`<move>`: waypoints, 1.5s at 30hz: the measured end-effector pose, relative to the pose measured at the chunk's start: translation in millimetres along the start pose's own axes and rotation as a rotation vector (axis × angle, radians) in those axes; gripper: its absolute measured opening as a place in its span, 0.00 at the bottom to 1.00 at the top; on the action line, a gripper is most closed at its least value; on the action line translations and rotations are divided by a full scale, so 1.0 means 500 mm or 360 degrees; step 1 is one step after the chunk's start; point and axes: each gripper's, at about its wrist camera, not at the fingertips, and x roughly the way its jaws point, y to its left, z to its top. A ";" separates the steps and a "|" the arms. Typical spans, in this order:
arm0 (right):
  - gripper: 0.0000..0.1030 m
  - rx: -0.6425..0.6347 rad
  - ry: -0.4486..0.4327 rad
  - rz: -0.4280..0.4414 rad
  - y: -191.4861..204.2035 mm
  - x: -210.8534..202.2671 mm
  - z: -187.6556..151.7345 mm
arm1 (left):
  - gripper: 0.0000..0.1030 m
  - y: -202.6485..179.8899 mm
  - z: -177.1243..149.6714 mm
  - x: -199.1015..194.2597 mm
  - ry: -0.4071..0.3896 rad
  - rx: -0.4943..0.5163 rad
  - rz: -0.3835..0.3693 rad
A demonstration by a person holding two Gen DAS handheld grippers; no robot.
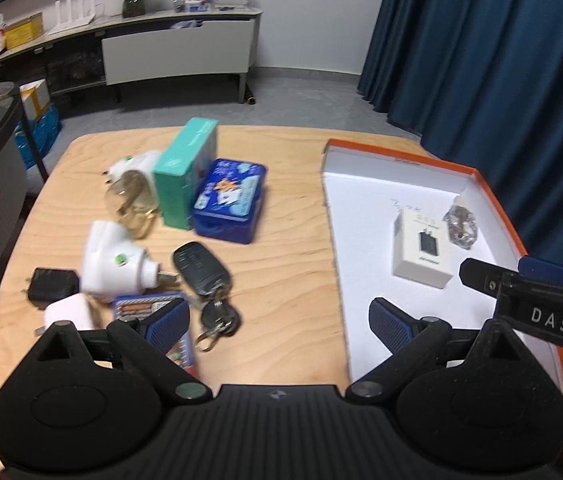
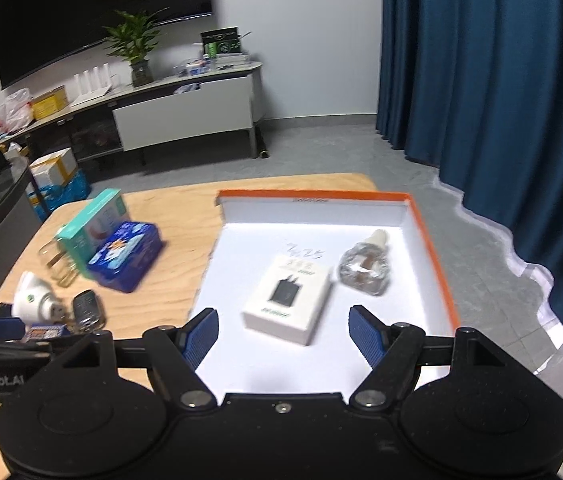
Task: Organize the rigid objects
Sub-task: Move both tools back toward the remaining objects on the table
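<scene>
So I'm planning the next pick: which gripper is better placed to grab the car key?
Left. The left gripper hangs open over the clutter with the car key just ahead of its fingers, while the right gripper hangs open over the orange-rimmed tray.

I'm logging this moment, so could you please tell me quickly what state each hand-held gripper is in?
Left hand-held gripper: open, holding nothing.
Right hand-held gripper: open, holding nothing.

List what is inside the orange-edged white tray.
Inside the tray lie a white charger box and, beside it, a clear wrapped bottle. The near edge is hidden behind the right gripper, so anything there cannot be seen.
</scene>
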 end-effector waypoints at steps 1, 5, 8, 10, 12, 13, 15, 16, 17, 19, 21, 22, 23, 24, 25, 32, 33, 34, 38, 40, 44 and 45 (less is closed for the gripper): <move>0.83 -0.0009 0.0004 0.0010 0.008 0.000 -0.003 | 0.96 0.005 -0.002 -0.002 -0.0001 0.0001 0.0008; 0.83 -0.0037 0.0025 0.0040 0.037 0.005 -0.010 | 0.96 0.022 -0.007 -0.012 -0.0011 0.0006 0.0039; 0.83 -0.0069 0.0032 0.0062 0.056 0.007 -0.014 | 0.96 0.037 -0.010 -0.016 -0.0016 -0.0015 0.0048; 0.83 -0.0088 0.0036 0.0073 0.068 0.007 -0.014 | 0.96 0.045 -0.011 -0.017 -0.0018 -0.0028 0.0049; 0.83 -0.0101 0.0039 0.0084 0.077 0.007 -0.014 | 0.96 0.051 -0.012 -0.018 -0.0018 -0.0033 0.0050; 0.83 -0.0109 0.0041 0.0088 0.081 0.008 -0.014 | 0.96 0.053 -0.013 -0.019 -0.0018 -0.0038 0.0050; 0.83 -0.0117 0.0047 0.0091 0.088 0.010 -0.015 | 0.96 0.061 -0.016 -0.020 -0.0021 -0.0049 0.0041; 0.83 -0.0119 0.0052 0.0098 0.093 0.010 -0.015 | 0.96 0.067 -0.018 -0.021 -0.0022 -0.0058 0.0041; 0.83 -0.0124 0.0058 0.0107 0.097 0.011 -0.016 | 0.96 0.075 -0.021 -0.024 -0.0024 -0.0070 0.0041; 0.83 -0.0146 0.0065 0.0124 0.110 0.009 -0.021 | 0.96 0.097 -0.030 -0.028 -0.0038 -0.0083 0.0049; 0.83 -0.0174 0.0069 0.0146 0.124 0.007 -0.028 | 0.96 0.127 -0.041 -0.034 -0.0057 -0.0102 0.0097; 0.83 -0.0183 0.0074 0.0156 0.131 0.007 -0.032 | 0.96 0.146 -0.048 -0.036 -0.0069 -0.0123 0.0102; 0.83 -0.0189 0.0079 0.0169 0.138 0.008 -0.035 | 0.96 0.167 -0.053 -0.037 -0.0073 -0.0157 0.0098; 0.83 -0.0194 0.0088 0.0181 0.144 0.009 -0.039 | 0.96 0.188 -0.058 -0.035 -0.0070 -0.0201 0.0108; 0.83 -0.0199 0.0098 0.0194 0.151 0.011 -0.042 | 0.96 0.208 -0.063 -0.031 -0.0072 -0.0230 0.0125; 0.83 -0.0242 0.0103 0.0266 0.179 0.006 -0.053 | 0.96 0.284 -0.070 -0.006 -0.0138 -0.0171 0.0167; 0.83 -0.0239 0.0104 0.0273 0.181 0.006 -0.054 | 0.96 0.287 -0.068 -0.002 -0.0151 -0.0132 0.0146; 0.83 -0.0236 0.0108 0.0281 0.182 0.006 -0.054 | 0.96 0.286 -0.066 0.003 -0.0162 -0.0079 0.0131; 0.83 -0.0236 0.0112 0.0300 0.184 0.005 -0.052 | 0.97 0.286 -0.066 0.030 -0.0176 0.0146 0.0082; 0.83 -0.0233 0.0107 0.0298 0.183 0.004 -0.053 | 0.96 0.293 -0.070 0.042 -0.0190 0.0191 0.0044; 0.83 -0.0190 0.0125 0.0300 0.178 0.012 -0.054 | 0.93 0.302 -0.071 0.061 -0.0200 0.0164 0.0042; 0.83 -0.0187 0.0131 0.0303 0.178 0.014 -0.055 | 0.86 0.304 -0.071 0.062 -0.0213 0.0148 0.0071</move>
